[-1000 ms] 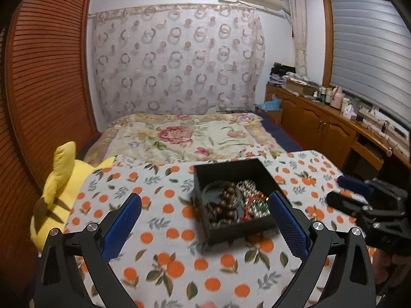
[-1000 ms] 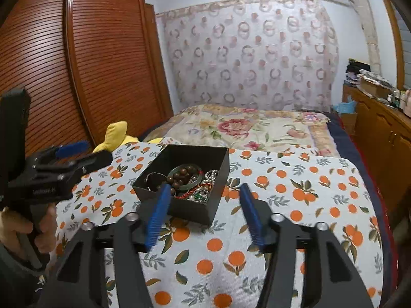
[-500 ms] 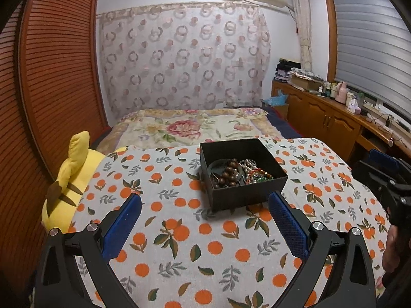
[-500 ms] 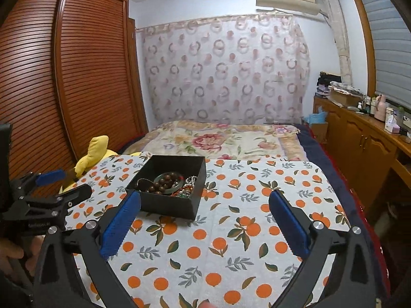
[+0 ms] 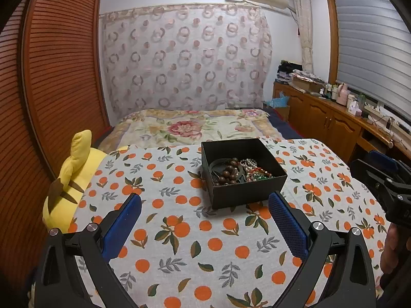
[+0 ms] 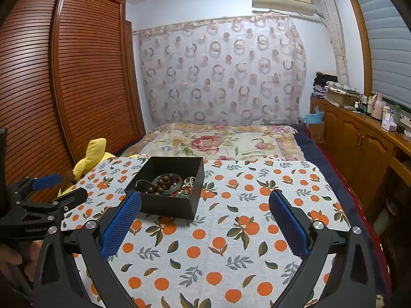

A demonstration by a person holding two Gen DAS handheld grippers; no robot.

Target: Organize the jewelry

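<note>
Both my tools, left tool (image 5: 204, 219) & right tool (image 6: 204, 219), are wide open w/ nothing held, the box (image 5: 242, 173) of beads sits on the orange-print cloth (image 5: 179, 231), so I'd come straight down over one strand, pinch only that.

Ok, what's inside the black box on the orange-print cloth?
The black box holds a string of brown wooden beads, a pearl strand, red and green beads, and a dark ring. Anything under that tangle, and the box floor, is hidden.
</note>
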